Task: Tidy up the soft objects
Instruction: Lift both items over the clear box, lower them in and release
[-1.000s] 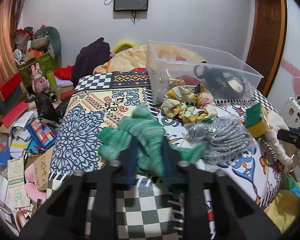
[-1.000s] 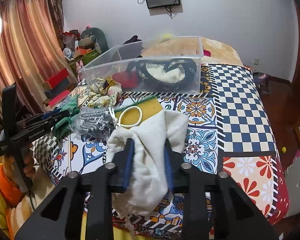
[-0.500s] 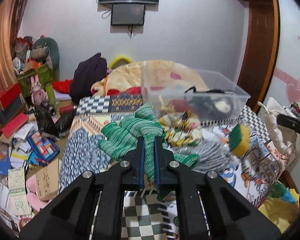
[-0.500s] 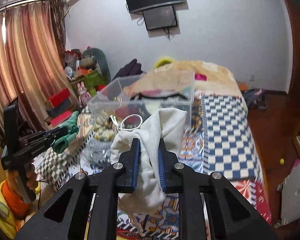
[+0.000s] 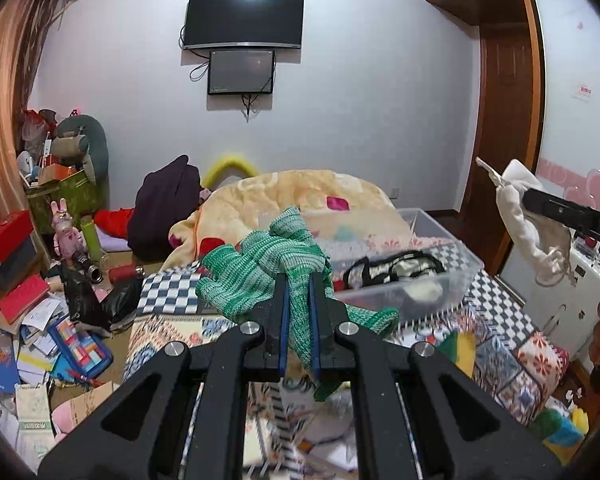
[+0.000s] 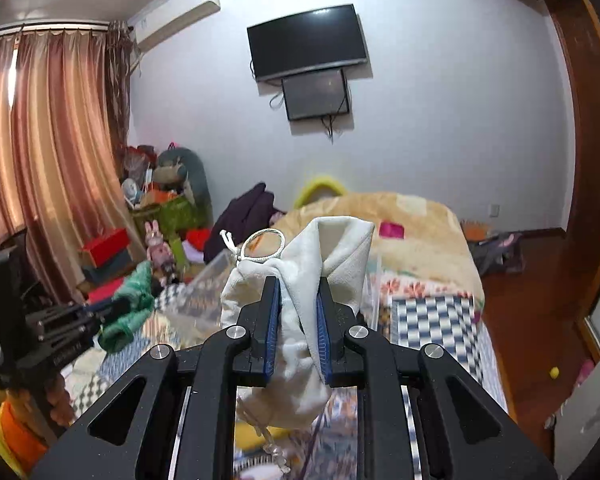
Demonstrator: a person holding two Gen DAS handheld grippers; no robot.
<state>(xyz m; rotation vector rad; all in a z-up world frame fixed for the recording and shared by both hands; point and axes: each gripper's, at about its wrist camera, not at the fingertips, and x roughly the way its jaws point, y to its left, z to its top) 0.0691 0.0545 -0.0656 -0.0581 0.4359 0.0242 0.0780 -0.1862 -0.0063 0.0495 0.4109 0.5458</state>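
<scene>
My left gripper (image 5: 299, 292) is shut on a green knitted glove (image 5: 260, 268) and holds it in the air above the patterned bed cover (image 5: 500, 356). My right gripper (image 6: 298, 300) is shut on a white drawstring cloth pouch (image 6: 324, 256) and holds it up high. The pouch also shows at the right of the left wrist view (image 5: 516, 216), and the glove at the left of the right wrist view (image 6: 134, 300). A clear plastic bin (image 5: 420, 276) stands on the bed ahead, with a black and white item inside.
A yellow and green sponge (image 5: 458, 346) lies on the bed cover. A beige blanket (image 5: 300, 200) is heaped behind the bin. The floor at the left (image 5: 40, 344) is cluttered with books, boxes and toys. A wooden door (image 5: 504, 140) is at the right.
Both grippers have risen well above the bed, each carrying its item. The bed and bin now sit lower in both views.
</scene>
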